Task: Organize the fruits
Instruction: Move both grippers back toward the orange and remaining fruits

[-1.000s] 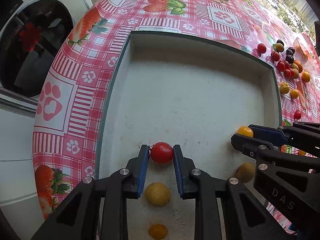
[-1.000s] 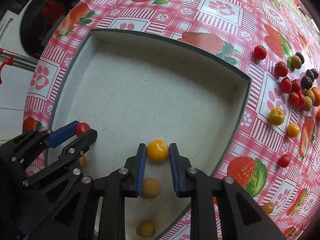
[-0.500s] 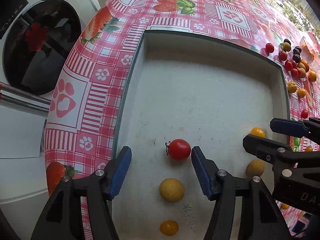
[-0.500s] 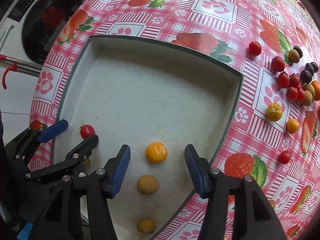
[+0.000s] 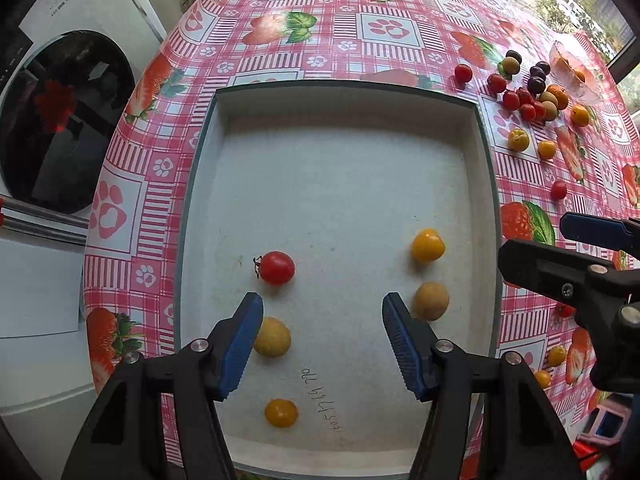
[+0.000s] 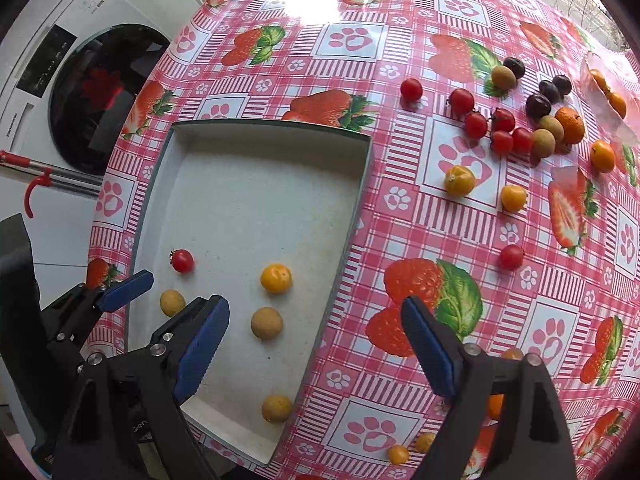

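Note:
A shallow white tray (image 5: 344,184) (image 6: 256,184) sits on the strawberry tablecloth. In it lie a red cherry tomato (image 5: 276,267) (image 6: 182,260), an orange tomato (image 5: 427,245) (image 6: 275,278), two tan round fruits (image 5: 431,301) (image 5: 272,337) and a small orange fruit (image 5: 281,413). My left gripper (image 5: 322,344) is open and empty above the tray's near part. My right gripper (image 6: 316,344) is open and empty over the tray's right rim; it also shows in the left wrist view (image 5: 576,248). A pile of loose fruit (image 6: 520,128) lies on the cloth to the right.
A washing machine (image 6: 80,92) stands left of the table. A clear glass dish (image 5: 576,68) with orange fruit sits at the far right. A lone red tomato (image 6: 511,257) and several small orange fruits (image 6: 398,454) lie on the cloth near the right gripper.
Both grippers opened, released the red tomato and the orange tomato into the tray, and pulled back and up. The right gripper has swung right, over the tray's rim.

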Demonstrator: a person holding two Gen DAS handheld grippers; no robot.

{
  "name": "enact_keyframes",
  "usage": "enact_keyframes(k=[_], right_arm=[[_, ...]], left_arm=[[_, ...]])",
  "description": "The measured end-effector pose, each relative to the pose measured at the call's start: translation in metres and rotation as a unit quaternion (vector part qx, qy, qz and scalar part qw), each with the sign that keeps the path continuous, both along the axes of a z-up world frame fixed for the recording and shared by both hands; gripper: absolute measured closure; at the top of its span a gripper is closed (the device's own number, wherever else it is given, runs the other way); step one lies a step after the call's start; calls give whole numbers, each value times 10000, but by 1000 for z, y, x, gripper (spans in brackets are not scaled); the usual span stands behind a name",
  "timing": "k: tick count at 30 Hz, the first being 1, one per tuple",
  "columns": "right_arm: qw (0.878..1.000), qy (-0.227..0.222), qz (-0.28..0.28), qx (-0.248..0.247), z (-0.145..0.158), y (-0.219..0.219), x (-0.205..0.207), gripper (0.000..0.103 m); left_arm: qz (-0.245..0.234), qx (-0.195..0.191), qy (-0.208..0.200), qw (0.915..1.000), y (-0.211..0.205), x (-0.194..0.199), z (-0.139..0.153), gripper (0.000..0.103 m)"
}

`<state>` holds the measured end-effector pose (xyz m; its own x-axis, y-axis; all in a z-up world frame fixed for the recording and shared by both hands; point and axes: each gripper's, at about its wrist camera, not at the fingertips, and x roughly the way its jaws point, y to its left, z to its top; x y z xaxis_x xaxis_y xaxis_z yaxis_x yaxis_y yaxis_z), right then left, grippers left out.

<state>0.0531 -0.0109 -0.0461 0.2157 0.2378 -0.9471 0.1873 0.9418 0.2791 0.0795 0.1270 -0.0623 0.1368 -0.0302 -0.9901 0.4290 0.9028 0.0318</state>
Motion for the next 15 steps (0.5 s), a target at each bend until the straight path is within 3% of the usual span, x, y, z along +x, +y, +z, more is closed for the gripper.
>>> enact_keyframes(k=[15], right_arm=[[9880, 633, -1399, -182, -32, -97, -131, 13]], left_arm=[[-1223, -191, 66, 9923, -84, -62, 14, 40]])
